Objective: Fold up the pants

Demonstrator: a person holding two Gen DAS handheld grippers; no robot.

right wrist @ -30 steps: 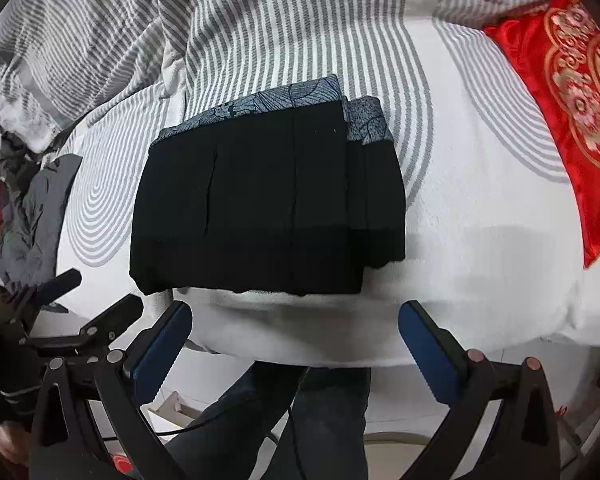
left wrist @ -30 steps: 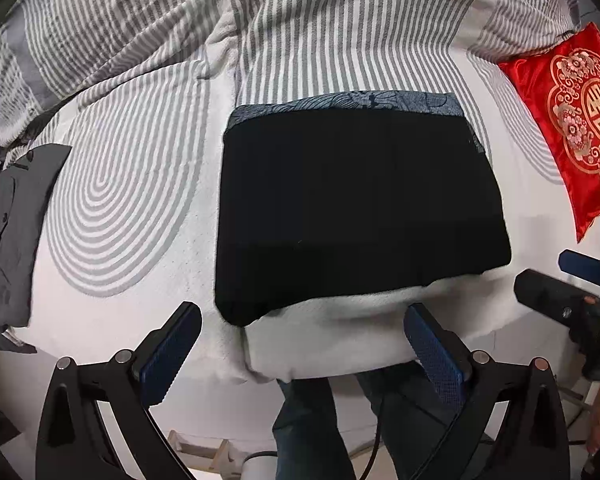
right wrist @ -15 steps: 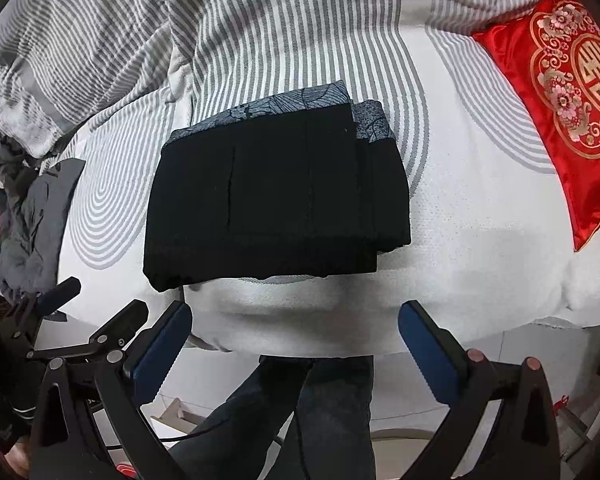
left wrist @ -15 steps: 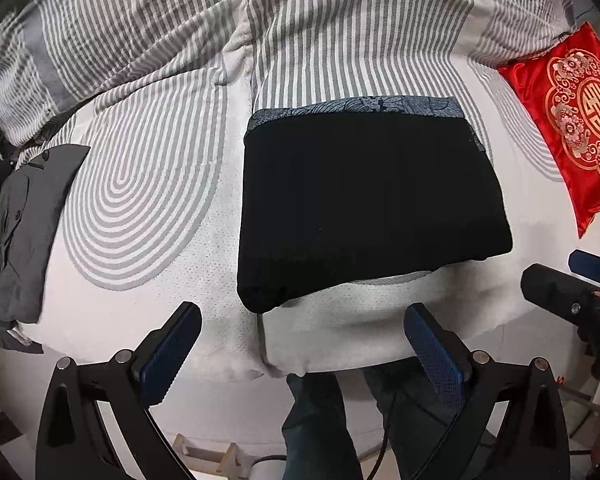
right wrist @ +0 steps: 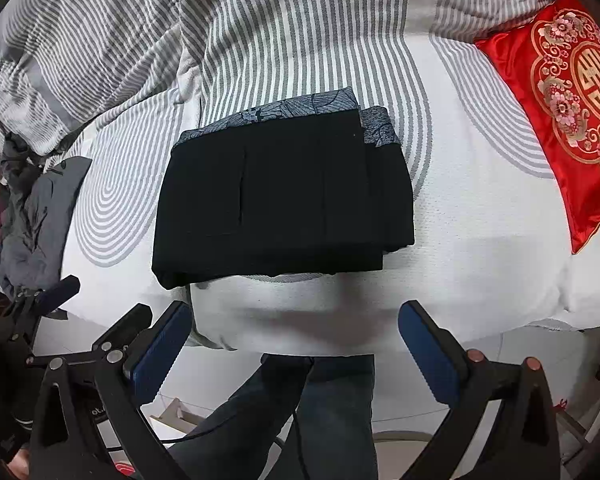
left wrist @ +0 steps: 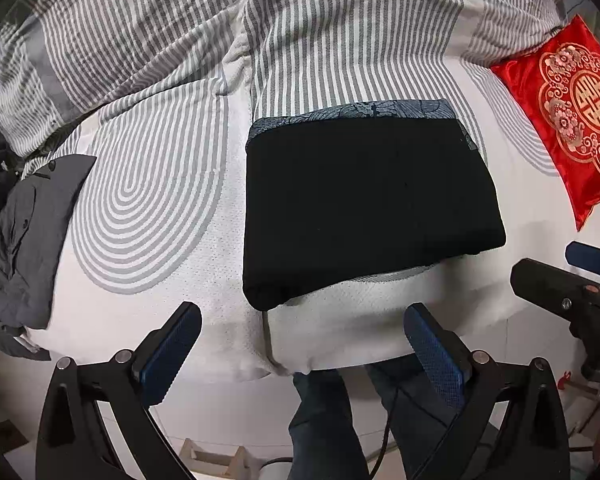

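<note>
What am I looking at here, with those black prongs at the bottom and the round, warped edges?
There is no robot: a person standing at a bed holds a two-finger claw in each hand. Each claw carries a wide-angle camera looking along its fingers, hence the warped edges. One picture comes from the left claw, the other from the right claw; the blue-padded prongs are their fingers. Both claws are open and hold nothing. On the striped bedding lie the black pants, already folded into a neat rectangle with a patterned grey waistband on the far edge. A red cushion lies to the right, and a crumpled grey garment to the left.
</note>
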